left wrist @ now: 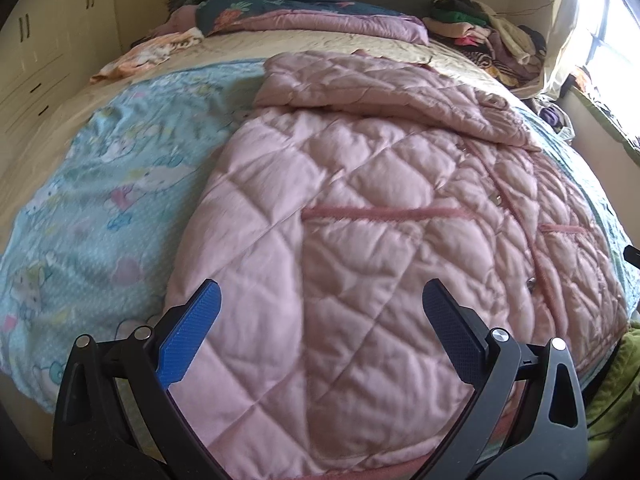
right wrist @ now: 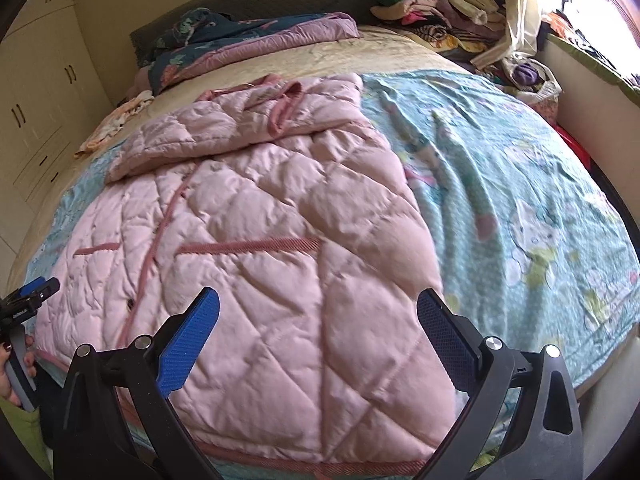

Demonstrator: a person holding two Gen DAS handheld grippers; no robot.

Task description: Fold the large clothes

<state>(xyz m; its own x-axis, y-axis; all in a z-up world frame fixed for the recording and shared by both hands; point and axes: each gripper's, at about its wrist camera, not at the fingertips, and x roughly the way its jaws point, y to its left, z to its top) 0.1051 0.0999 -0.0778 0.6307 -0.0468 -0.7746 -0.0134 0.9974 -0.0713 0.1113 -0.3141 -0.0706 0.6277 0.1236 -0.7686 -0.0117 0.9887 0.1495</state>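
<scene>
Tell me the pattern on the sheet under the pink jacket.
Light blue sheet with cartoon cats, clearest in the right wrist view.

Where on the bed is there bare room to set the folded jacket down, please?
Bare blue sheet lies right of the pink jacket, and cream bedspread between it and the bedding. The clothes pile crowds the window corner.

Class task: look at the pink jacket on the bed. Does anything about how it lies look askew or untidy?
Yes. One sleeve is folded across the chest of the jacket at a slant, not square, and the collar is rumpled. Both grippers, left and right, are open above the hem.
</scene>
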